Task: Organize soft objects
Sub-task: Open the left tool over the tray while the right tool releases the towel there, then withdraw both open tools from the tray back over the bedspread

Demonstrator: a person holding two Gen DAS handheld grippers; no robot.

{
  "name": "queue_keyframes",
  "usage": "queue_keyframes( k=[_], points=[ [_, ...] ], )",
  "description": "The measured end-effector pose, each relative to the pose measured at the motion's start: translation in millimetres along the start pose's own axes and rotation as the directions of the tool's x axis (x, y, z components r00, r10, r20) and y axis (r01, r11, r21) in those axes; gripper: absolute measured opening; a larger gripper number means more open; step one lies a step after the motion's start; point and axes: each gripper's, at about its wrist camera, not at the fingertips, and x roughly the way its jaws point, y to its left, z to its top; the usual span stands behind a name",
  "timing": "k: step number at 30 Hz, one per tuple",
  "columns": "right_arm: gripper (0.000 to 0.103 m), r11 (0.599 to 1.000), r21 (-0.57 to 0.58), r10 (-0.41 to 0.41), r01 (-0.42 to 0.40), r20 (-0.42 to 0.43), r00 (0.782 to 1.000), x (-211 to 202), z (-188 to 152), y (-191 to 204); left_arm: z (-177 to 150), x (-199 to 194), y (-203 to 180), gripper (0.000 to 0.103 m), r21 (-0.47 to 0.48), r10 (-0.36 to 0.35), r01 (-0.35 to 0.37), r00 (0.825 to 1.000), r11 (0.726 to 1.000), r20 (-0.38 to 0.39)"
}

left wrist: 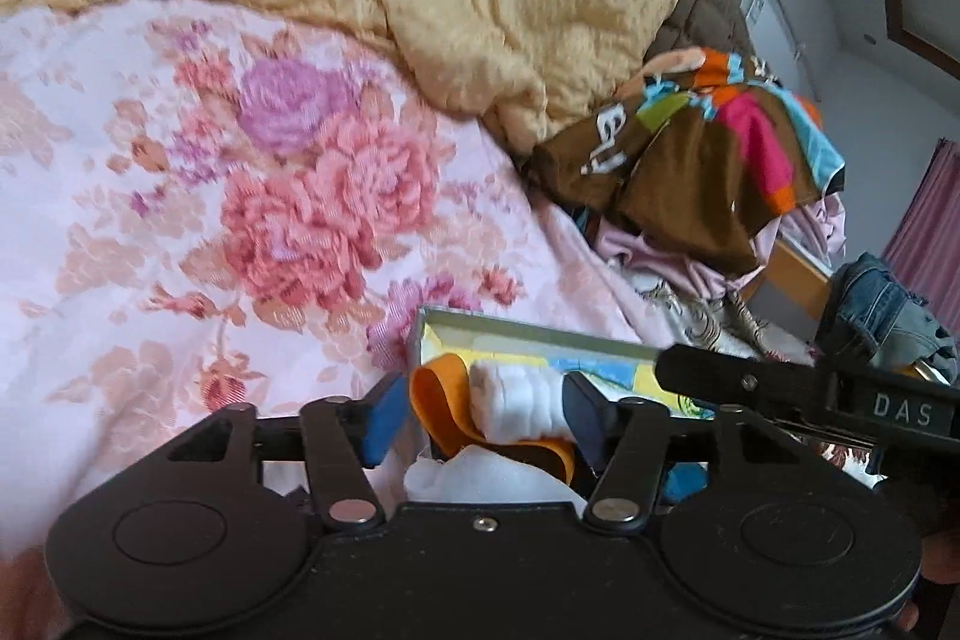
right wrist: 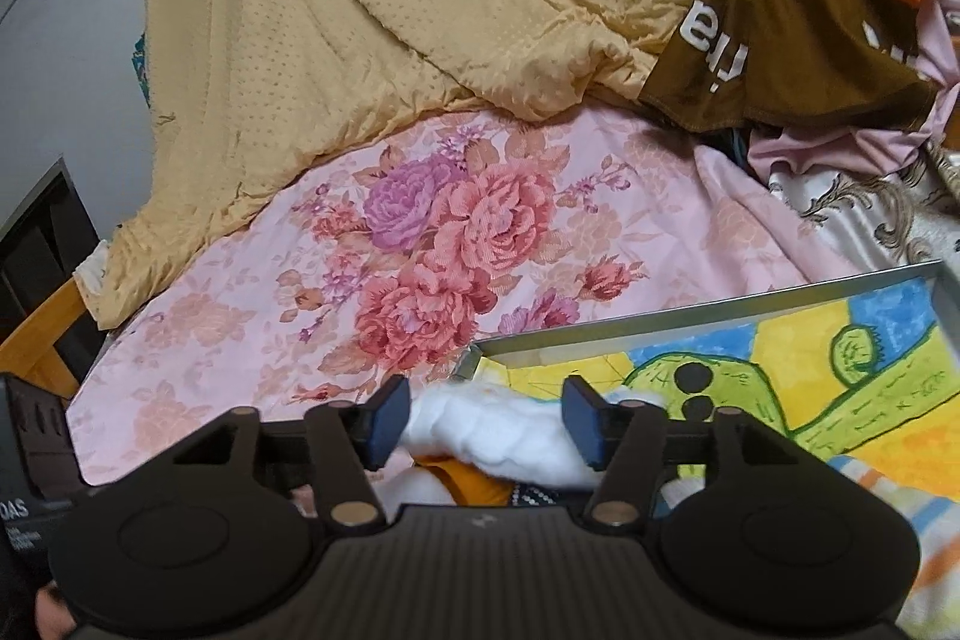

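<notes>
The left hand-held gripper point(left wrist: 483, 415) stands with its blue-padded fingers point(left wrist: 379, 421) spread apart, not clamped. The right hand-held gripper point(right wrist: 486, 421) is likewise spread wide. In the left wrist view, the right one's black body reaches in from the right edge.

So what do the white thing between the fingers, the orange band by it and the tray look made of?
White bundle: looks like fluffy cotton or fleece, matte with a lumpy, fuzzy surface. Orange band: seems a smooth flat strip, fabric or elastic perhaps; it loops without creasing. Tray: rim looks like thin grey metal with a dull sheen, though painted board is possible; a cactus picture lines the bottom.
</notes>
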Motion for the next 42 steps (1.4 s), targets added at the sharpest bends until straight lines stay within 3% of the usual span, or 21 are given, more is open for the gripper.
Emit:
queue_keyframes(
  k=[8, 11, 23, 34, 42],
  points=[
    [0.084, 1.000, -0.003, 0.004, -0.004, 0.035, 0.999, -47.4, -12.0, -4.1, -6.4, -52.9, -19.1, 0.079, 0.066, 0.016, -0.019, 0.999, 0.998, 0.044],
    [0.088, 1.000, -0.002, 0.006, -0.006, 0.045, 0.999, -66.5, -19.6, -4.1, -14.7, -66.8, -25.7, 0.079, 0.088, 0.011, -0.013, 1.000, 0.996, 0.029],
    [0.089, 1.000, 0.025, 0.003, -0.005, 0.051, 0.999, -123.6, -51.4, -2.2, -61.5, -103.9, -44.5, 0.079, 0.116, -0.012, 0.020, 0.997, 0.993, -0.074],
    [0.094, 0.999, -0.042, 0.012, -0.009, 0.057, 0.998, -164.5, -80.2, 9.6, -88.0, -152.1, -62.8, 0.080, 0.125, -0.025, 0.030, 0.999, 0.992, -0.038],
    [0.098, 0.995, -0.096, 0.020, -0.014, 0.067, 0.998, -196.5, -103.4, 15.1, -105.5, -193.8, -77.4, 0.093, 0.116, 0.012, -0.011, 1.000, 0.993, -0.009]
  ],
)
